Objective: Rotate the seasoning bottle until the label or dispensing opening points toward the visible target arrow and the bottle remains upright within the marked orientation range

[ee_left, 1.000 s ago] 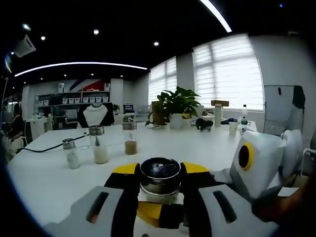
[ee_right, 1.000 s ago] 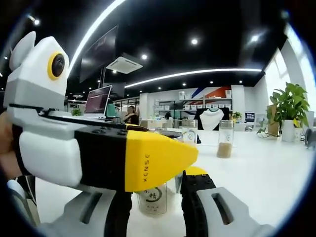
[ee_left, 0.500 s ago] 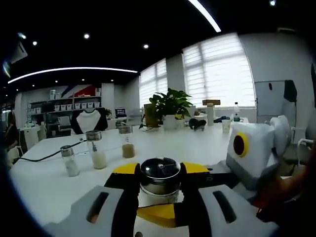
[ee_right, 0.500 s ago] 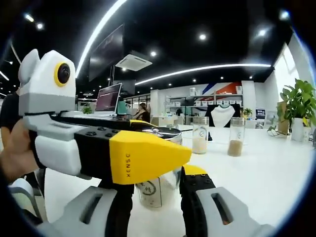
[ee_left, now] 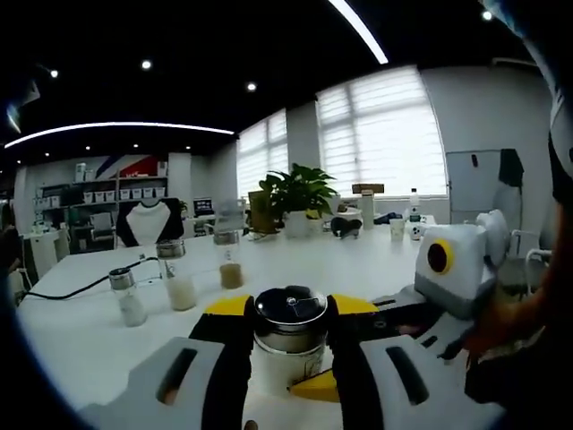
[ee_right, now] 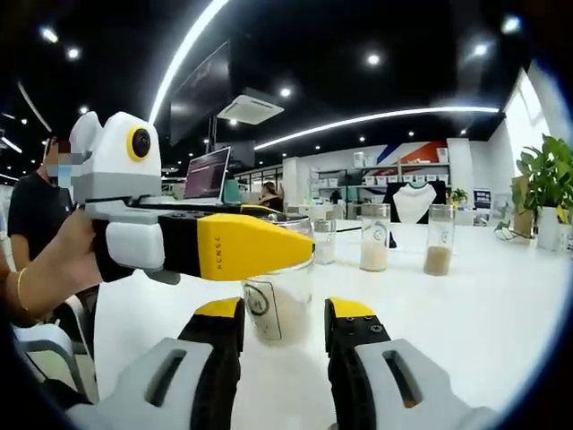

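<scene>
The left tool [ee_left: 288, 354] is clenched on the seasoning bottle [ee_left: 288, 345]. Its two black jaws with yellow tips press on each side of the bottle, just under the shiny metal cap [ee_left: 289, 307]. In the right gripper view the left tool [ee_right: 269, 246] reaches in from the left, and its yellow jaw crosses the top of the bottle [ee_right: 279, 300]. I think it holds the bottle up high so it can turn it and keep it standing straight.

The right tool [ee_right: 283, 336] is released. Its jaws stand apart with a gap between them, and the bottle is just past their tips, not touched by them. In the left gripper view the right tool [ee_left: 358, 354] comes in from the right, low beside the bottle. It may be waiting there to help steady the bottle.

The bottle stands upright on the white desk [ee_left: 81, 331], near the front. A round mark on its label [ee_right: 258, 302] faces the right tool. I cannot see a target arrow, so I cannot tell if the bottle points the right way.

Farther back on the left stand three more seasoning jars [ee_left: 179, 285] in a row, well apart from the held bottle. A potted plant [ee_left: 296, 198] sits far back by the windows.
</scene>
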Demonstrator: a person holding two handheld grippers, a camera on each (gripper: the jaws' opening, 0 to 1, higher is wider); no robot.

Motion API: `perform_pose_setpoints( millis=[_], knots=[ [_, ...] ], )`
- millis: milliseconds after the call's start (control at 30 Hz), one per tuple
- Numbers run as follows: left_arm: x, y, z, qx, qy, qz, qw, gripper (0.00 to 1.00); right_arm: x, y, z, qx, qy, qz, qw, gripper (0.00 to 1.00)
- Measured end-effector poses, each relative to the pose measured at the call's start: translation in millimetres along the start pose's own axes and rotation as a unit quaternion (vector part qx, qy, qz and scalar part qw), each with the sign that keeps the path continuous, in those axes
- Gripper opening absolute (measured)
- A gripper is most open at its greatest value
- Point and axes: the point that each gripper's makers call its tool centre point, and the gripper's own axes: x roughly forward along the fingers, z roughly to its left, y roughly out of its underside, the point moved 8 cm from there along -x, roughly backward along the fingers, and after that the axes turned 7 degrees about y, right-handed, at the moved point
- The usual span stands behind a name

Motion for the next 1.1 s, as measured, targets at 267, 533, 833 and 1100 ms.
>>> perform_pose_setpoints(
  millis=[267, 533, 833, 1100],
  knots=[
    [-23, 6.8, 26.7, -0.021, -0.056, -0.003, 0.9982, 0.34, -5, 2.5, -3, 0.002, 0.002, 0.009, 1.0000, 0.32],
    [-37, 17.5, 43.4, -0.022, -0.088, 0.008, 0.9958, 0.34, -12, -2.3, -9, 0.032, 0.002, 0.007, 0.9994, 0.32],
    [-55, 31.0, 58.7, -0.030, -0.113, 0.022, 0.9929, 0.34, -17, -6.7, -18, 0.043, 0.016, -0.002, 0.9989, 0.32],
    [-71, 33.4, 77.3, -0.030, -0.139, 0.029, 0.9894, 0.34, -21, -2.3, -24, 0.045, 0.030, 0.009, 0.9985, 0.31]
  ],
)
